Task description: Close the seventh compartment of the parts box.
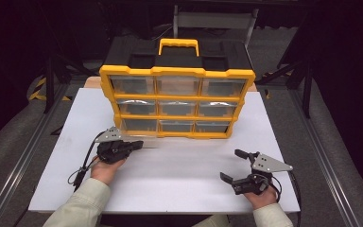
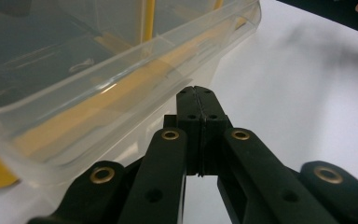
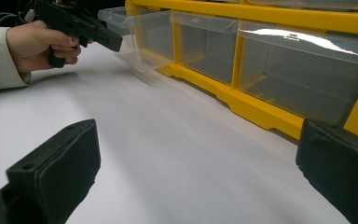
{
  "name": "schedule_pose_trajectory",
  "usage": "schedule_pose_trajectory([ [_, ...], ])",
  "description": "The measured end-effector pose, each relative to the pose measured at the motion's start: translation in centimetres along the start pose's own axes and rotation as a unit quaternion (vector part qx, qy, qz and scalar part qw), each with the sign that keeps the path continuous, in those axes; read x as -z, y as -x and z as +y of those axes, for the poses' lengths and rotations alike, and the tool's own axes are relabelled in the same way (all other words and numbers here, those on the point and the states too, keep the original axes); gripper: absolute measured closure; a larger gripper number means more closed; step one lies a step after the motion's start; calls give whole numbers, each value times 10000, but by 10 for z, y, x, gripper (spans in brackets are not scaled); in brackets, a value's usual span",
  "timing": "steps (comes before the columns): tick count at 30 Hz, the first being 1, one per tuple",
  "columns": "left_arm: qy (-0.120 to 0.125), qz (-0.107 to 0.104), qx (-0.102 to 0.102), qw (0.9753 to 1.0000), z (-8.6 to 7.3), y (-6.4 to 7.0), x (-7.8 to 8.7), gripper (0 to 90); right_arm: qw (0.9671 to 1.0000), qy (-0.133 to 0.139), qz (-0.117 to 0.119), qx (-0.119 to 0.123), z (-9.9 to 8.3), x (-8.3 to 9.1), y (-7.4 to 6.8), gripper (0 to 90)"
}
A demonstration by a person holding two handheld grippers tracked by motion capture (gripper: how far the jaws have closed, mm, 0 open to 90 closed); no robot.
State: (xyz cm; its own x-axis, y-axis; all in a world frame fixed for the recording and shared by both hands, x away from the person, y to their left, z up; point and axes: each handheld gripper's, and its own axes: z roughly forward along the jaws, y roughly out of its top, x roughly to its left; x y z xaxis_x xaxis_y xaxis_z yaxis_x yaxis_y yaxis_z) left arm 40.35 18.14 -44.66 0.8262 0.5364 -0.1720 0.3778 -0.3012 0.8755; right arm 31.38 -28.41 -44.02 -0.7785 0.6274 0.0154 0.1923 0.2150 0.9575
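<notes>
**Item 1: clear plastic drawer (image 2: pixel 98 93), bottom row, left end.** It is a thin-walled, see-through bin with a rolled lip and rounded corners. It looks empty. It stands part-way out of its slot and overhangs the counter (image 1: pixel 179 189), which I see best from the right gripper view.

**Step in hand, as I judge it:** working this drawer in its slot. I cannot tell whether it is being drawn out or pushed in.

**Item 2: left tool (image 2: pixel 196 91).** It is made of matte black links with brass pivot pins. The jaws are closed flat against each other, and I see nothing between them. The tips sit right at the drawer's front wall, under the lip.
- Next move, if the drawer is going in: a straight, level push, because the slick plastic may let the tips slide off.
- Next move, if the drawer is coming out: I would need to part the jaws and pinch the lip first.

**Item 3: yellow-framed, black-bodied plastic organiser (image 1: pixel 177 71).** It has nine clear drawers in three rows and a yellow carry handle (image 1: pixel 178 45) on top. It stands upright at the far side of the counter. The frame is glossy and moulded.

**Item 4: right tool (image 1: pixel 230 164).** The jaws are spread wide and hold nothing. The pads are black and look like foam. It rests near the front right of the counter, well apart from the organiser.

**Item 5: counter.** A smooth, matte white board.
</notes>
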Motion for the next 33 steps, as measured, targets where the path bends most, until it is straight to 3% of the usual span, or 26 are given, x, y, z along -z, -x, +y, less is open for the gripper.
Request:
schedule_pose_trajectory([
  [14,42,174,133,9998,8,-14,-10,894,10000,-25,3,-27,-1,-1,1,3],
  [21,132,401,205,9989,10,-18,-14,893,10000,-16,-7,-44,-1,0,1,3],
  [27,199,537,361,9977,9,-24,-15,893,10000,13,14,-53,-1,0,1,3],
  [33,315,543,582,9963,7,-28,-17,893,10000,-2,7,-49,-1,0,2,3],
])
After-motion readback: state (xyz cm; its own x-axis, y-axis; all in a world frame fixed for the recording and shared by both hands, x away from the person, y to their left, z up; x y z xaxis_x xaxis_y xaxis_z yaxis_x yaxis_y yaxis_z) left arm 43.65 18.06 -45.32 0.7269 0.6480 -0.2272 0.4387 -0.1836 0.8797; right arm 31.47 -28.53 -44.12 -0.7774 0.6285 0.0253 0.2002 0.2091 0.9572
